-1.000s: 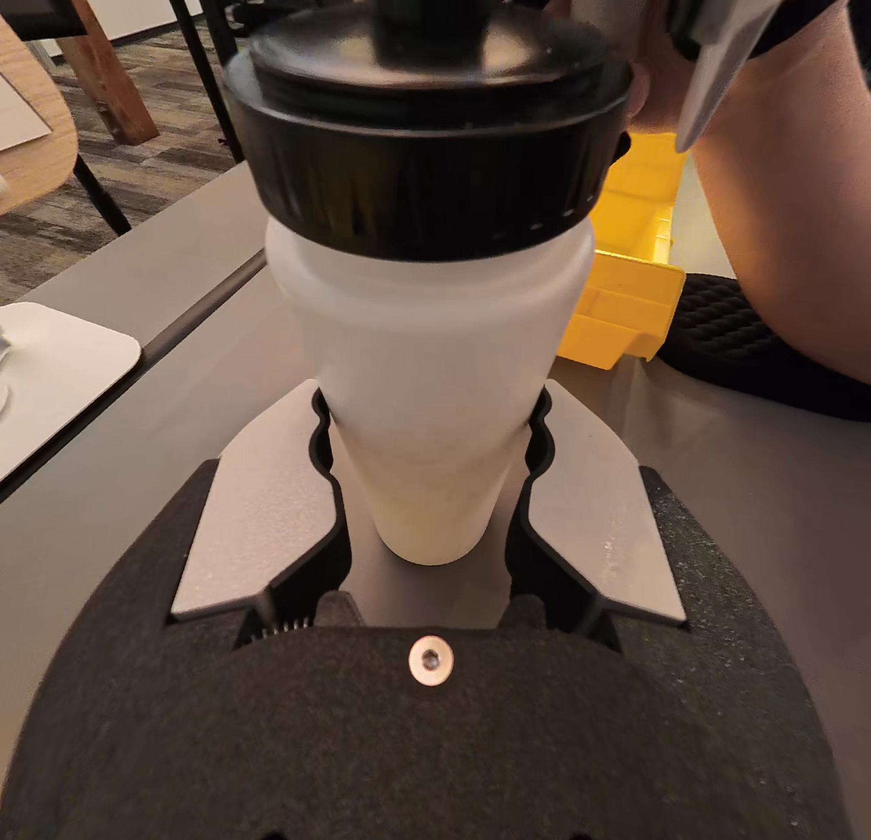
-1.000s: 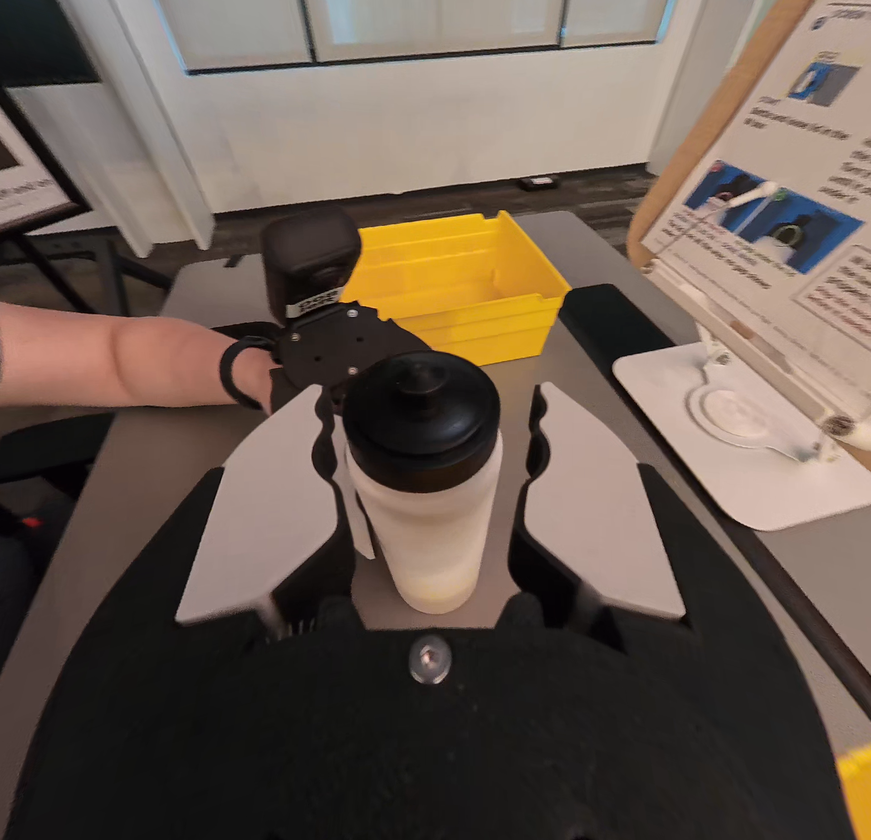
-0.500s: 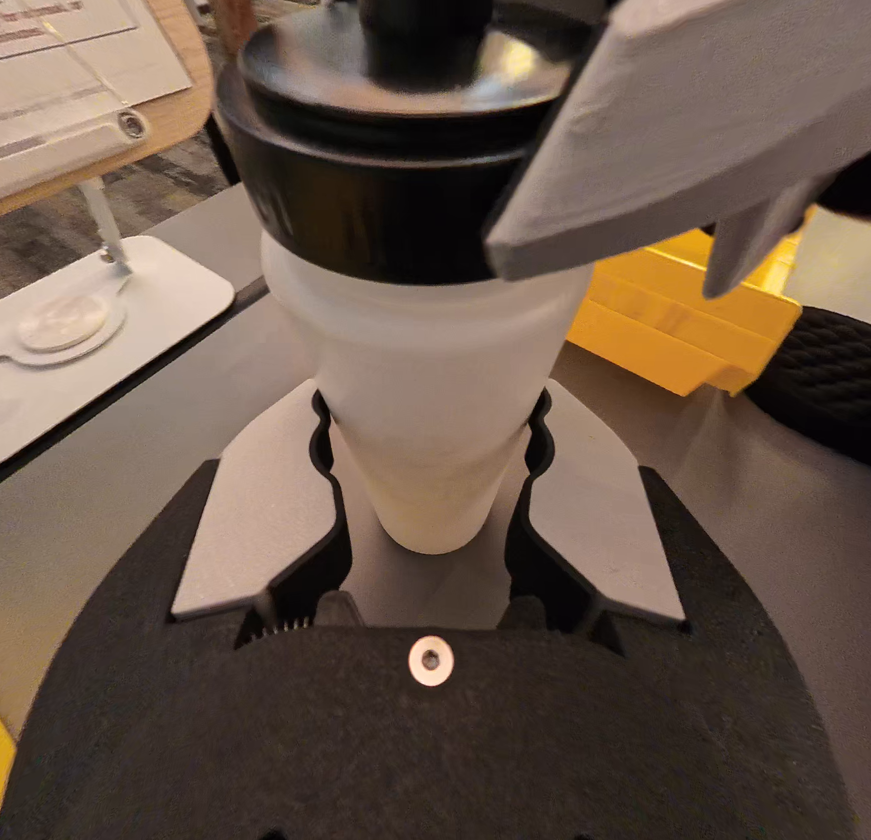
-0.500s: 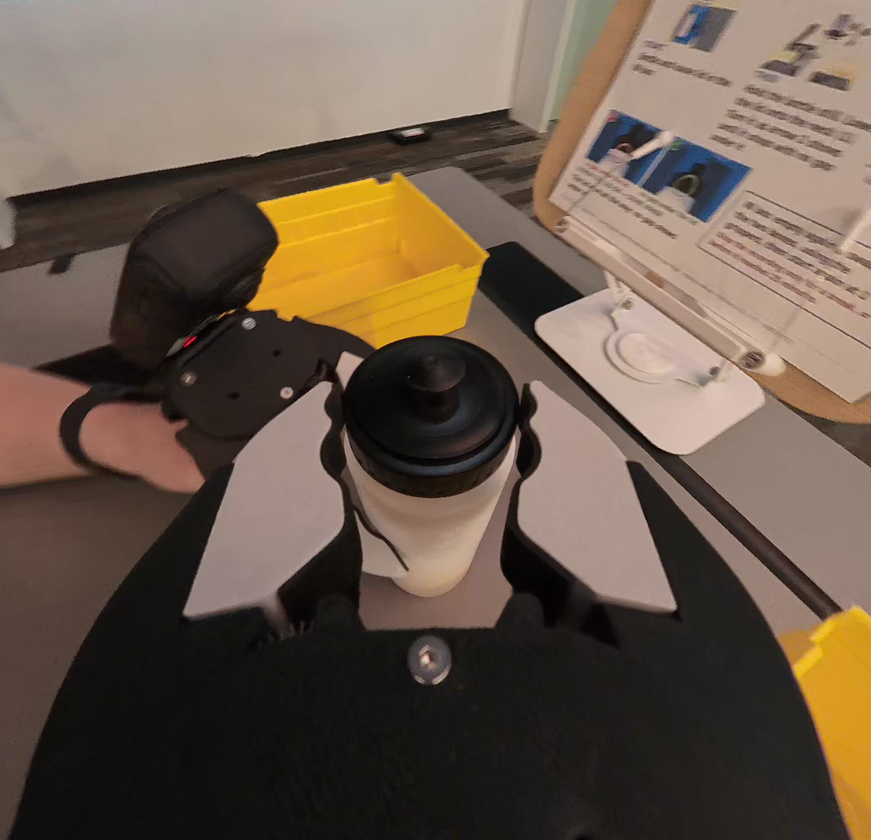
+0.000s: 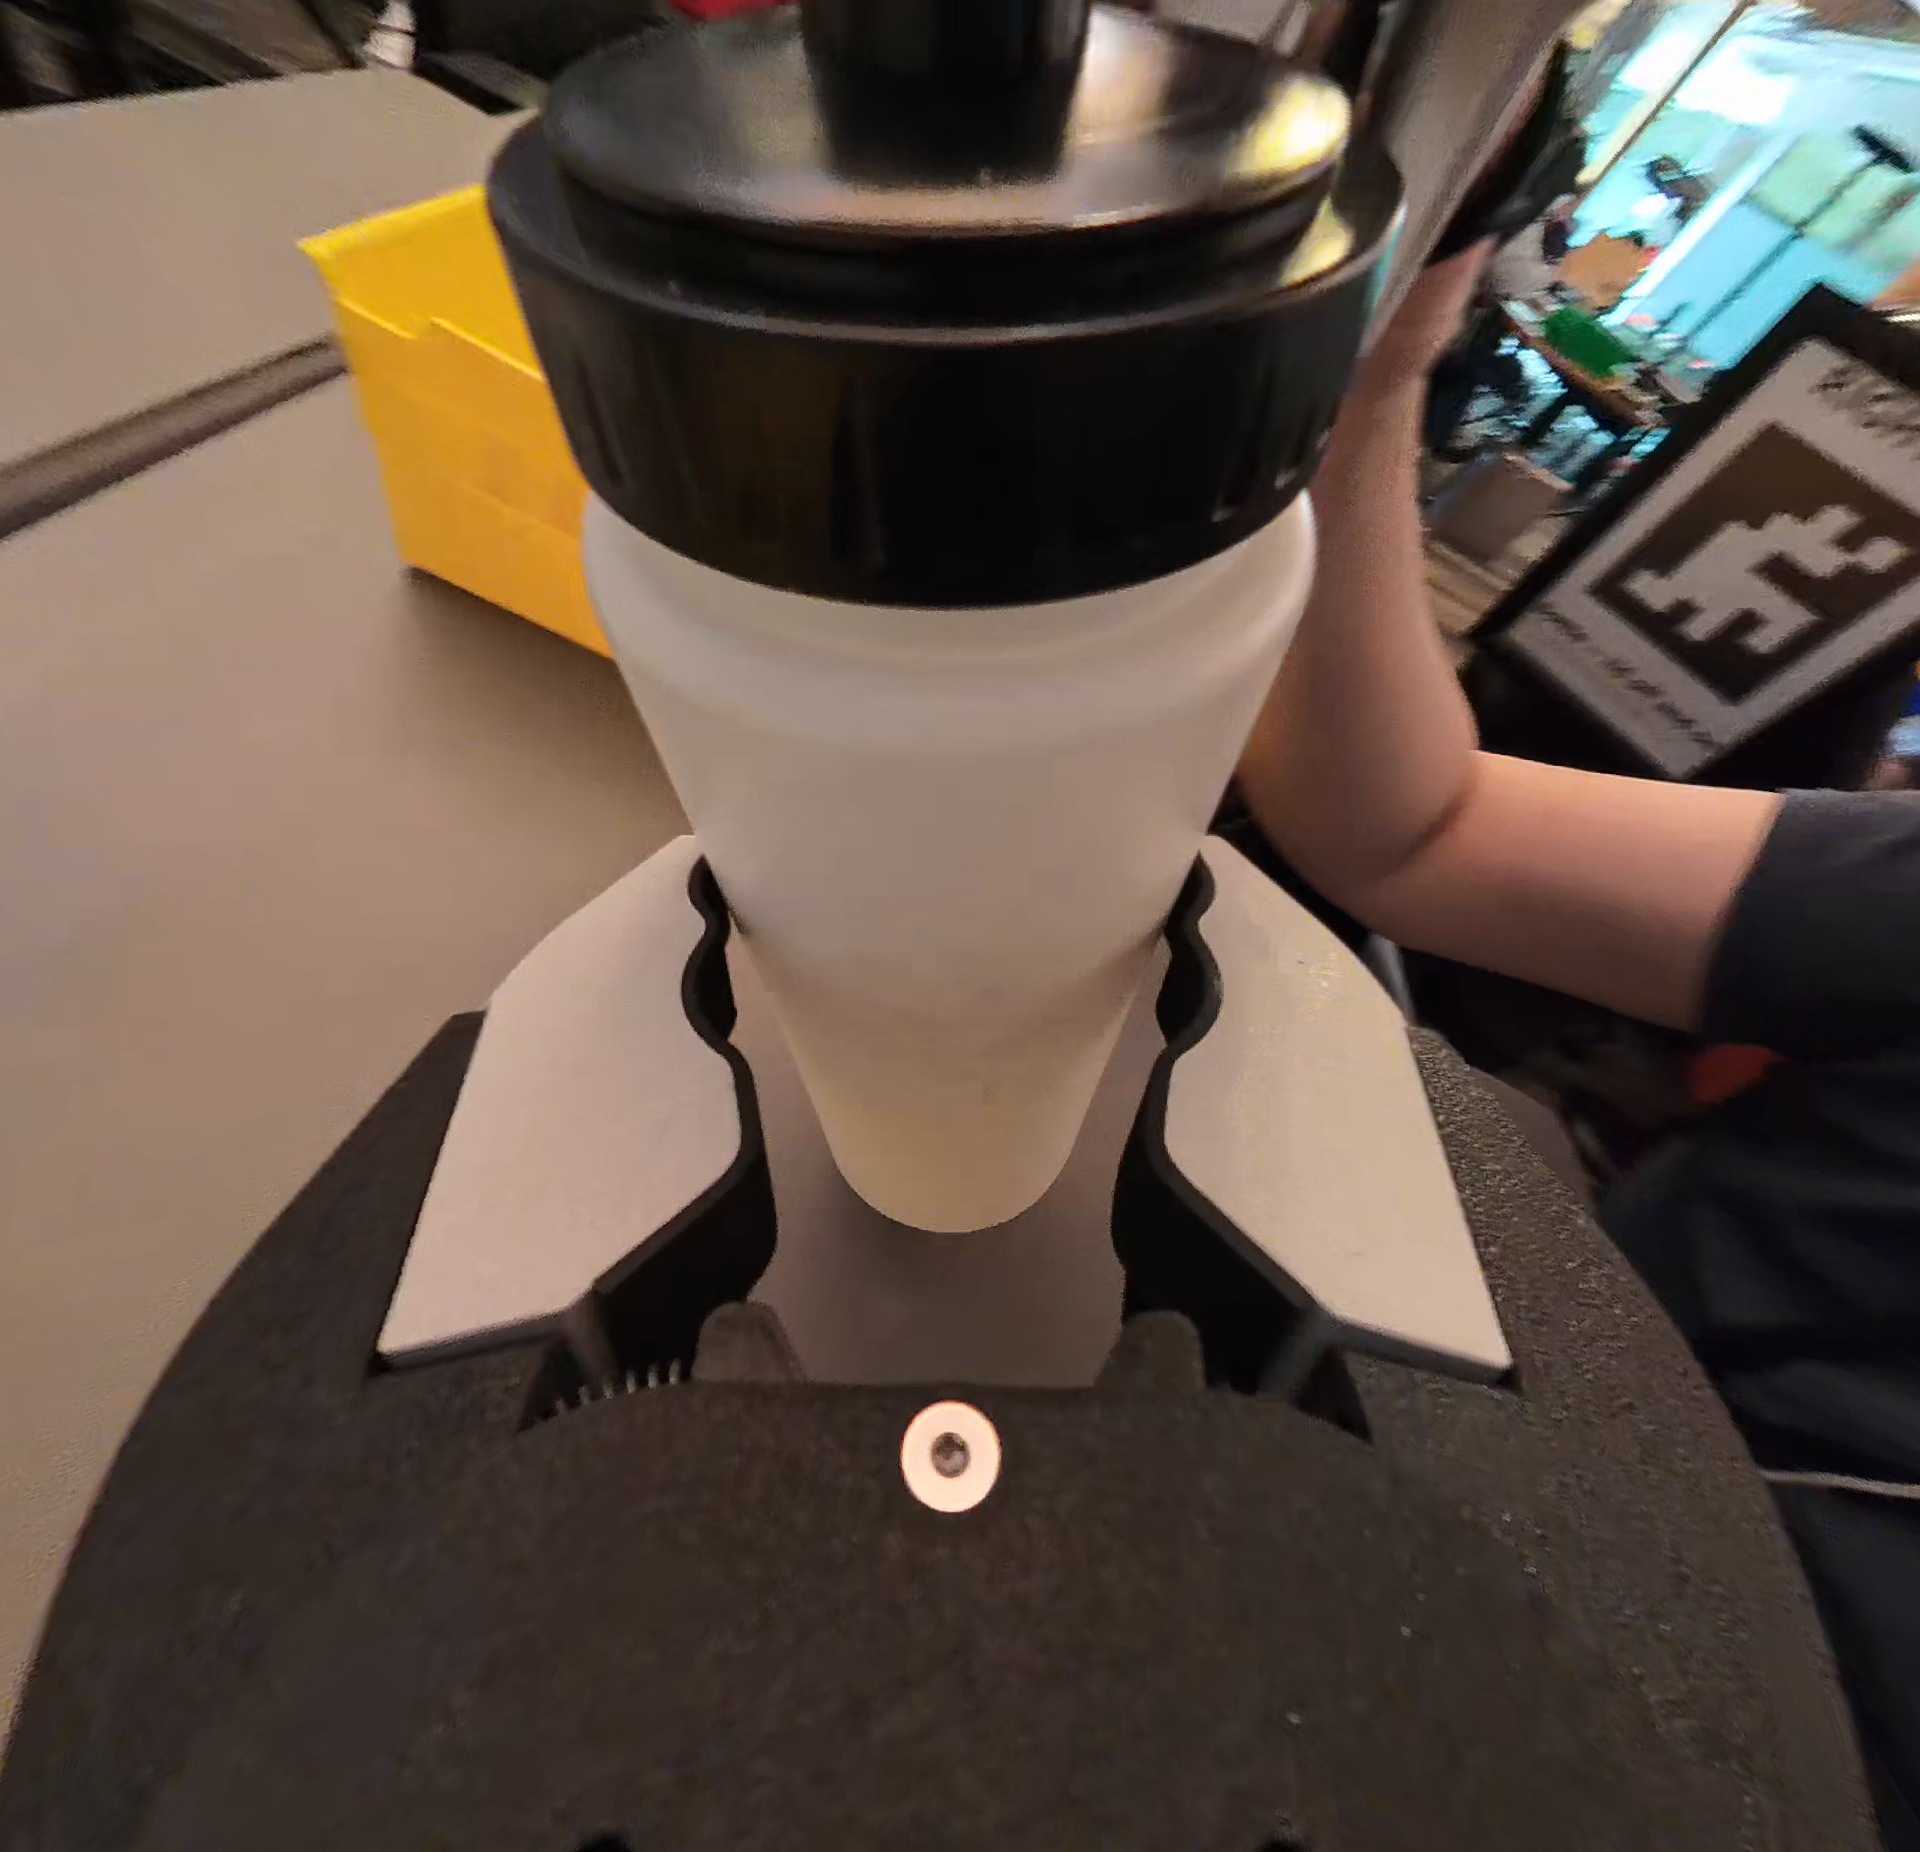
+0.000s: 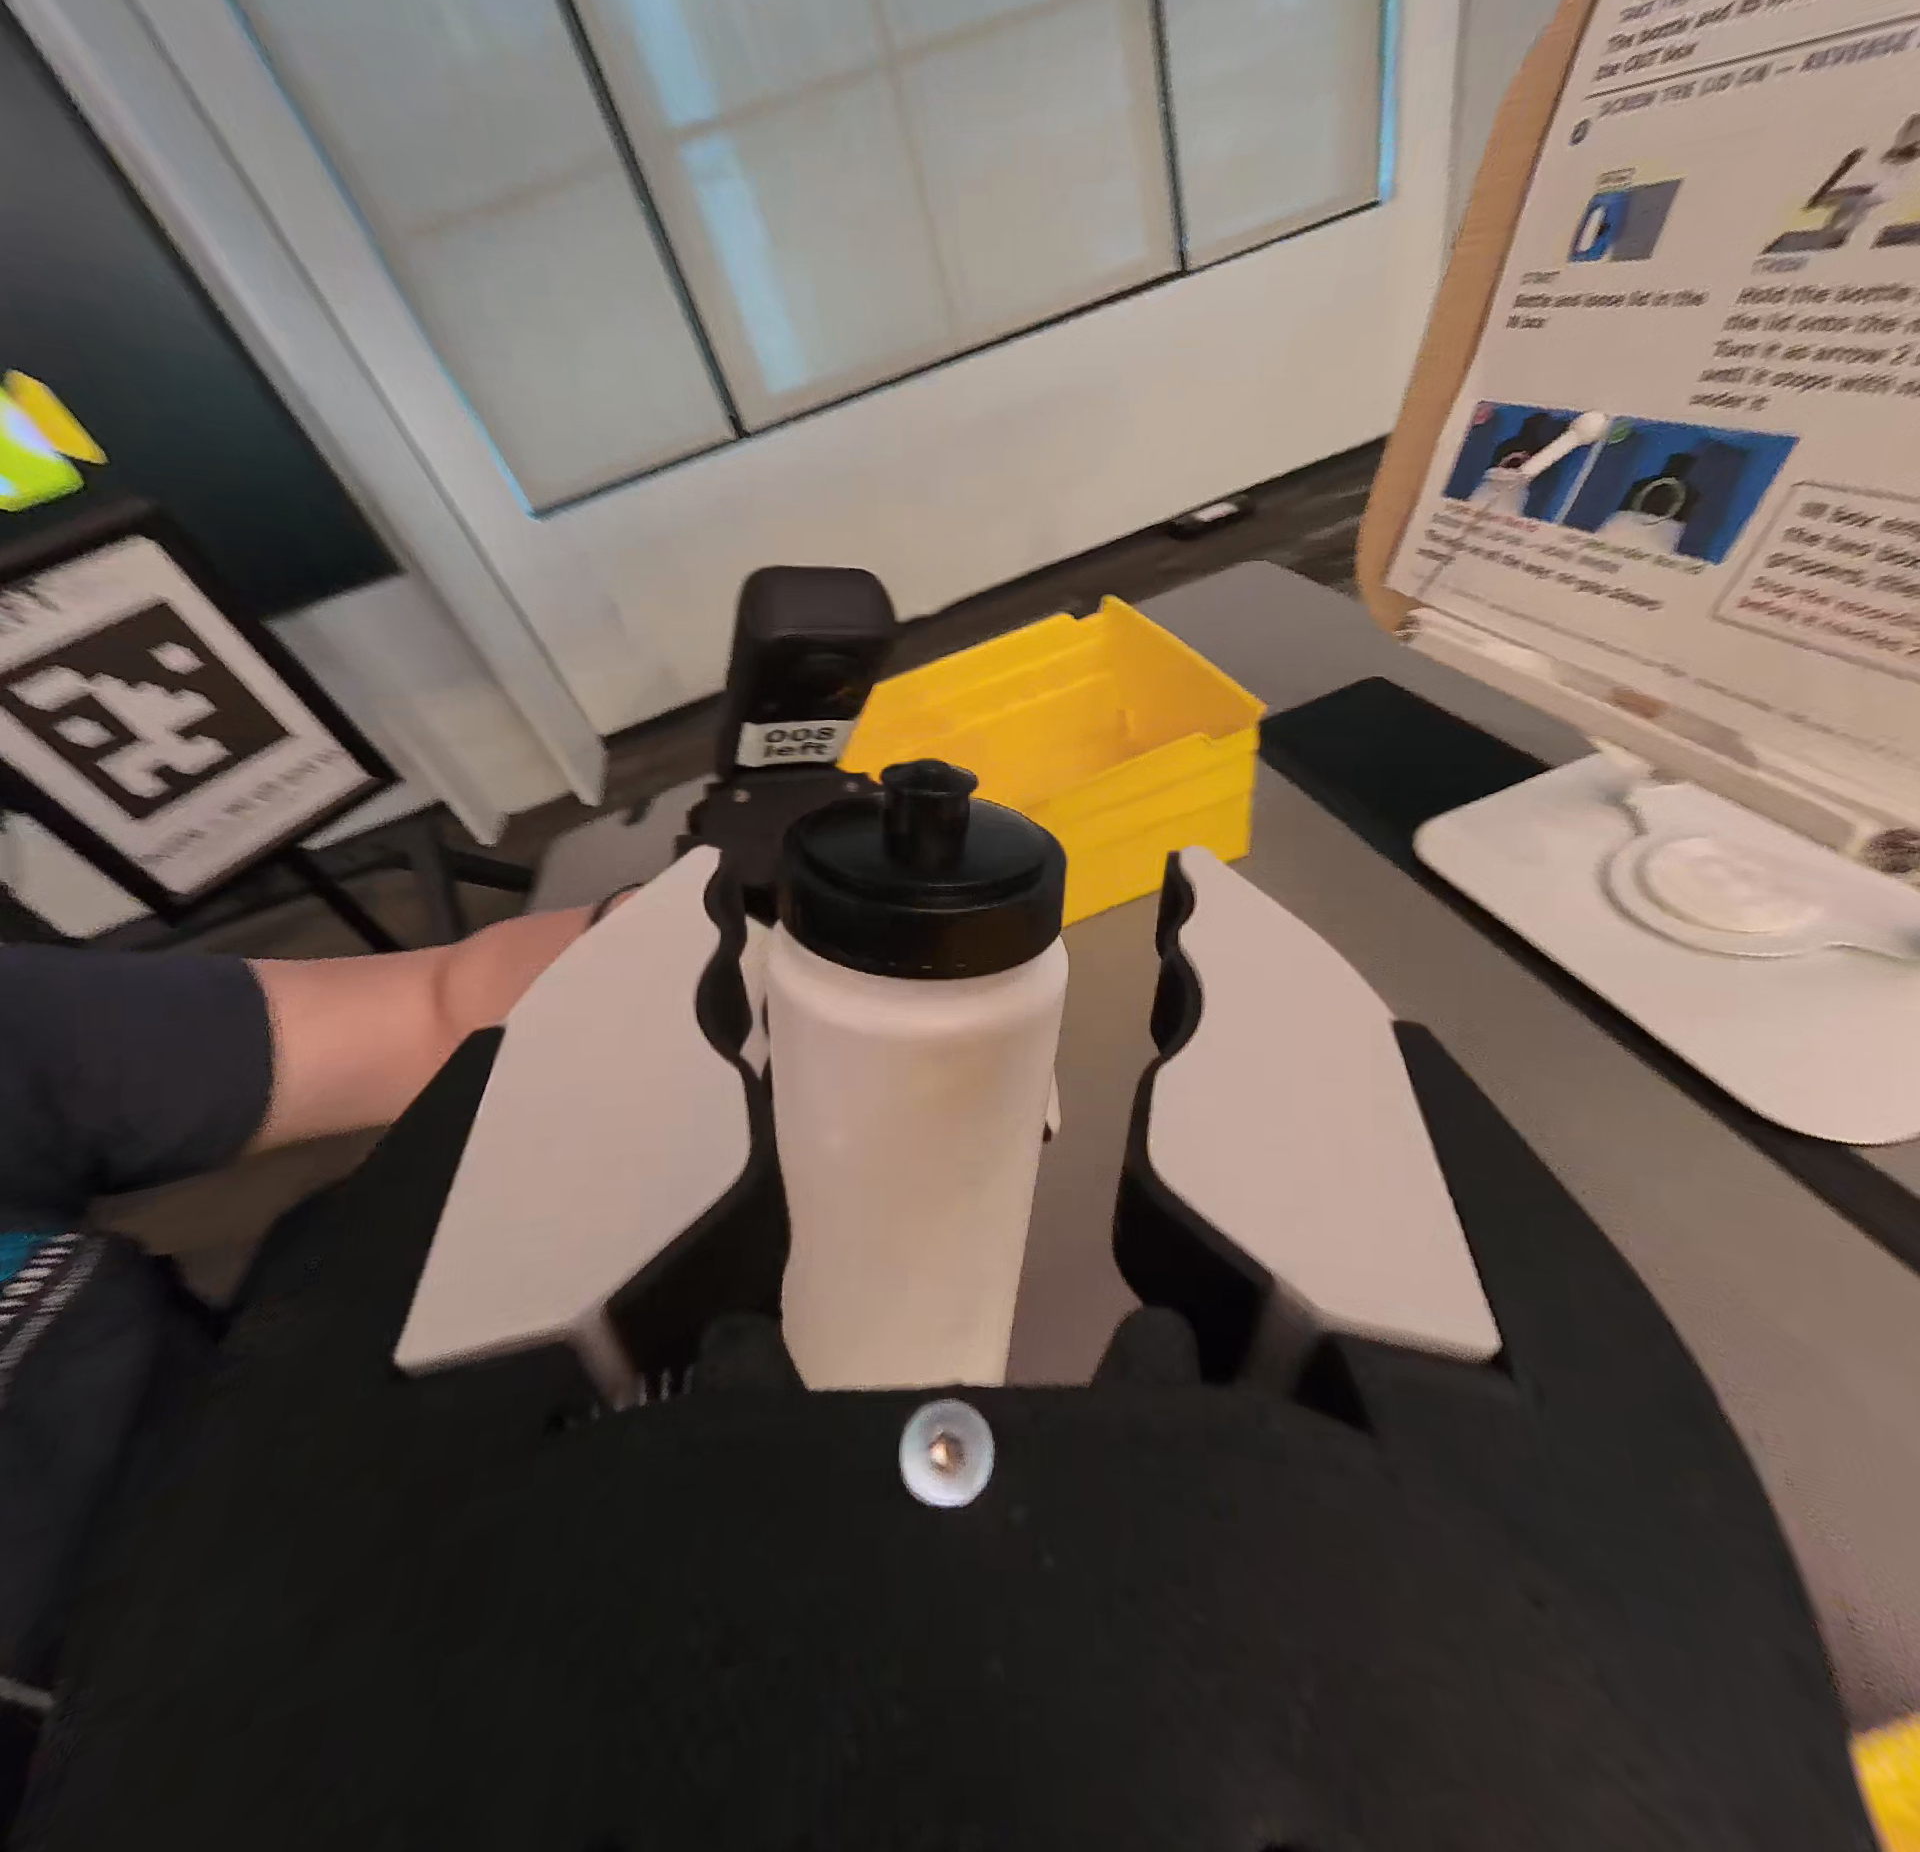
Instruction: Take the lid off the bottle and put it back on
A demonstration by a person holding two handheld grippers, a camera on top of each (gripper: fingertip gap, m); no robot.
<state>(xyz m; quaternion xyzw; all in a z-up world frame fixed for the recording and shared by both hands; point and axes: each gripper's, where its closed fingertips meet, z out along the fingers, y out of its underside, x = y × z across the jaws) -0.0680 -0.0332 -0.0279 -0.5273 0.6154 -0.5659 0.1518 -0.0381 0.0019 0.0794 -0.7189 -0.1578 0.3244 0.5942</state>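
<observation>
White translucent squeeze bottle [image 5: 935, 867] stands upright on the grey table [image 5: 208, 815], black screw lid [image 5: 935, 431] w/ pull spout seated on top. Left gripper [image 5: 948, 955] pinches the bottle's lower body: both grey fingers [image 5: 582, 1106] pressed vs. its sides, wavy pads touching the plastic.

Right wrist view: same bottle [image 6: 914, 1127] sits between the right gripper's [image 6: 951, 961] fingers [image 6: 1299, 1106], which are spread apart; visible gap on the right side, left finger close to the bottle, contact there unclear. Lid [image 6: 925, 888] at about fingertip level, not clamped. Left gripper's black body w/ camera block [image 6: 810, 659] shows just behind the bottle, person's forearm [image 6: 416, 992] reaching in from the left.

Yellow plastic bin [image 6: 1081, 742] on the table behind the bottle, near but apart. White stand base [image 6: 1683, 929] at right carries an instruction board [image 6: 1683, 348]. Black-and-white marker sign [image 6: 145, 722] on a frame at left, off the table. Glass-panelled doors [image 6: 831, 192] in the bkgd.
</observation>
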